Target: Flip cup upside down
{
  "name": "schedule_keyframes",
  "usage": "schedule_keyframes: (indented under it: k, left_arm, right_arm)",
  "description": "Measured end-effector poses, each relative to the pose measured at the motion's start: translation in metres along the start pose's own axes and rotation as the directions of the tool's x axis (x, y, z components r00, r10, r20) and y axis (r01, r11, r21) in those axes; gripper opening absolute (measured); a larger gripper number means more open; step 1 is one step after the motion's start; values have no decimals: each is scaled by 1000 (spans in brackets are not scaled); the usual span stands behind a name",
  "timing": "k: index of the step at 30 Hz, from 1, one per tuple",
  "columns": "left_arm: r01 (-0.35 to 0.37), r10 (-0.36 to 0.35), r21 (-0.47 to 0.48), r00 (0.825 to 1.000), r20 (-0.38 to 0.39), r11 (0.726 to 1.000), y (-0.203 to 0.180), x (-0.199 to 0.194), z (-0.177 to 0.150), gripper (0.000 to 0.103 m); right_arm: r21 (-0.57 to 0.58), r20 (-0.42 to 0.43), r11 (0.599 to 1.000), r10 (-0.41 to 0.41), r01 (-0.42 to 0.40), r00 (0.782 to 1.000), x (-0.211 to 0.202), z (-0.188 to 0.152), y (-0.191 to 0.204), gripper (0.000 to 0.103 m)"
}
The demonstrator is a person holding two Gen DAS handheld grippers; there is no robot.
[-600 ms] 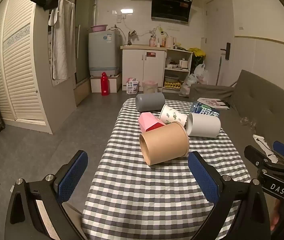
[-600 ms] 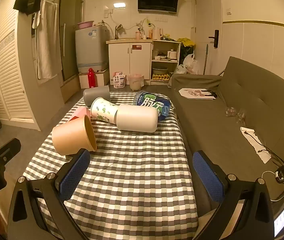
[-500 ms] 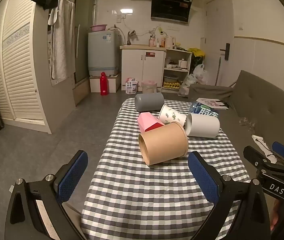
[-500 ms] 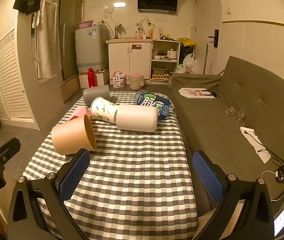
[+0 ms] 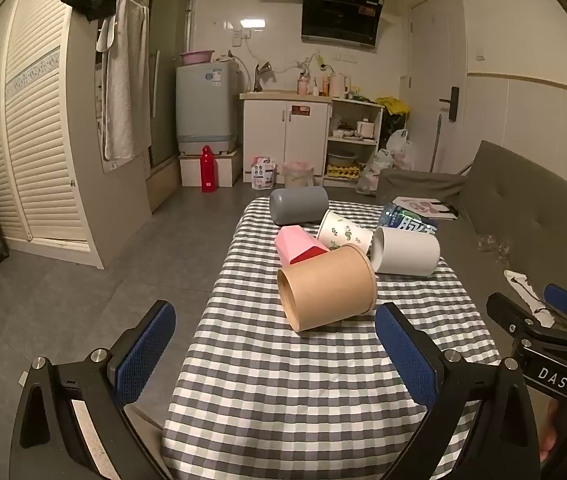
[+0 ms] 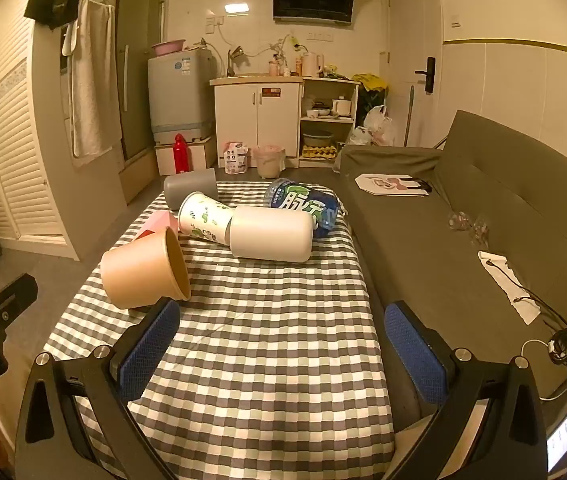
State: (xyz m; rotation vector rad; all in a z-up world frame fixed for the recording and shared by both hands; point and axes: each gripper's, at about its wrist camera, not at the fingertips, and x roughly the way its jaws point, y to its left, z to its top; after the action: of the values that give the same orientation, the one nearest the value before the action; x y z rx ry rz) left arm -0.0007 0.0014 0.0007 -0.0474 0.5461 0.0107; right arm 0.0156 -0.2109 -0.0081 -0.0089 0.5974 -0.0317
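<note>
Several cups lie on their sides on the checked table. Nearest is a brown paper cup, base toward the left wrist camera; it also shows in the right wrist view. Behind it lie a pink cup, a leaf-patterned paper cup, a white cup and a grey cup. My left gripper is open and empty, short of the brown cup. My right gripper is open and empty over the table, right of the brown cup.
A blue plastic bottle lies behind the white cup. A grey sofa runs along the table's right side, with paper and a cable on it. Bare floor lies left of the table, with cabinets and a washing machine at the back.
Both views have shifted only slightly; the brown cup sits a little left in the left wrist view. No cup has moved and both grippers stay open.
</note>
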Motion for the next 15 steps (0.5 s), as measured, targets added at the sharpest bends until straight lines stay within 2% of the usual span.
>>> schedule_keyframes:
  k: [15]
  left_arm:
    - [-6, 6, 3, 1000, -8, 1000, 1, 4, -2, 103]
  right_arm:
    - [-1, -10, 1000, -2, 2, 1000, 6, -3, 0, 103]
